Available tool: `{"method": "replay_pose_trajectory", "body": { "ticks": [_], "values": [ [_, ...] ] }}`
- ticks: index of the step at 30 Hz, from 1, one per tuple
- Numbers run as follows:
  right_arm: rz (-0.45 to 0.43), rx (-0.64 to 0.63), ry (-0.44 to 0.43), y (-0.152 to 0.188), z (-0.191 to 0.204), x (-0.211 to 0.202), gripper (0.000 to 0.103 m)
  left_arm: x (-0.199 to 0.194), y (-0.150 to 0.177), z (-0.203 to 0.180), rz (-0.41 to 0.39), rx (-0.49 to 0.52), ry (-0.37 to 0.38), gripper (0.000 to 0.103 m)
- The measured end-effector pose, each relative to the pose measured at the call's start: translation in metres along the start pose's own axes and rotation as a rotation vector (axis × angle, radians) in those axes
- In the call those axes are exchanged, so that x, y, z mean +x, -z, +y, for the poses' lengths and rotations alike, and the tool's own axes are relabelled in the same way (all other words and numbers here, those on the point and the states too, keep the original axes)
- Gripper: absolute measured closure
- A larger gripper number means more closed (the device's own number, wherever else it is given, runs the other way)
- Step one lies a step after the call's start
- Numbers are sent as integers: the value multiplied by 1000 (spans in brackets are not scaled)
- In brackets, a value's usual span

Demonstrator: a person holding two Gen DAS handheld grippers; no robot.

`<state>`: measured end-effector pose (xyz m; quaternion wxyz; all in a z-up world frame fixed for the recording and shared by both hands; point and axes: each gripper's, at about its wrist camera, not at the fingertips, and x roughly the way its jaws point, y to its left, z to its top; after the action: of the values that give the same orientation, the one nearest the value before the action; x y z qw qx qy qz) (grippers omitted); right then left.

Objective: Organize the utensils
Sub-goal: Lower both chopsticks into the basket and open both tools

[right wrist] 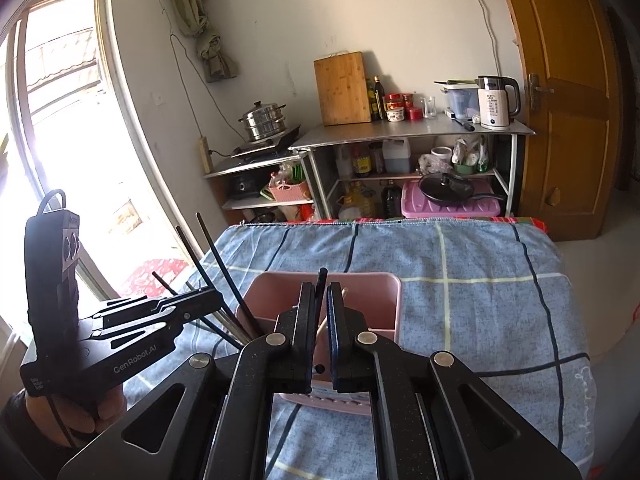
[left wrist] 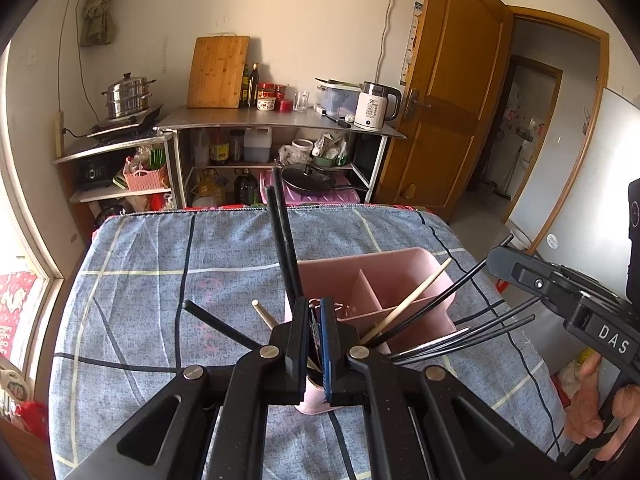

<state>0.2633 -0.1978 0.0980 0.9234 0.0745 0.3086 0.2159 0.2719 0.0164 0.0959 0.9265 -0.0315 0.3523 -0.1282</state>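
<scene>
Above the near edge of the pink holder (left wrist: pixel 380 280), which stands on the blue checked cloth (left wrist: pixel 160 248), both grippers are held close together. The left gripper (left wrist: pixel 316 320) is pressed almost shut on two black chopsticks (left wrist: pixel 282 236); their long axis rises steeply up and away from the jaws, while the lower ends are hidden behind the fingers. The right gripper (right wrist: pixel 320 304) is also nearly shut, and a thin dark stick (right wrist: pixel 321 280) is pinched between its pads, standing nearly upright over the holder (right wrist: pixel 280 284). More black chopsticks (left wrist: pixel 460 320) and one pale wooden chopstick (left wrist: pixel 416 296) already lean out of the holder's near compartment, towards its right side. It is judged that both held sets must be lowered almost straight down, since the holder lies directly below and just ahead of the jaws. The right gripper seems nearer to its middle.
</scene>
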Motion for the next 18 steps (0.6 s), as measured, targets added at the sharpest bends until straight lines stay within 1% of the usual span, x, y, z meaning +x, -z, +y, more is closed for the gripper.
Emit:
{"method": "replay_pose_trajectory", "body": {
  "ticks": [3, 9, 12, 14, 18],
  "values": [
    [-15, 1, 4, -2, 0, -8, 94, -10, -2, 1, -15, -3, -9, 98],
    [-56, 7, 6, -4, 0, -33, 93, -38, -4, -3, -65, 7, -17, 98],
    [-74, 3, 7, -1, 2, -46, 88, -53, -1, -7, -87, 8, -18, 95],
    [-85, -5, 15, 2, 5, -55, 83, -63, 3, -11, -100, 9, -15, 92],
    [-102, -9, 26, 14, 8, -72, 79, -80, 14, -17, -118, 9, -23, 90]
  ]
}}
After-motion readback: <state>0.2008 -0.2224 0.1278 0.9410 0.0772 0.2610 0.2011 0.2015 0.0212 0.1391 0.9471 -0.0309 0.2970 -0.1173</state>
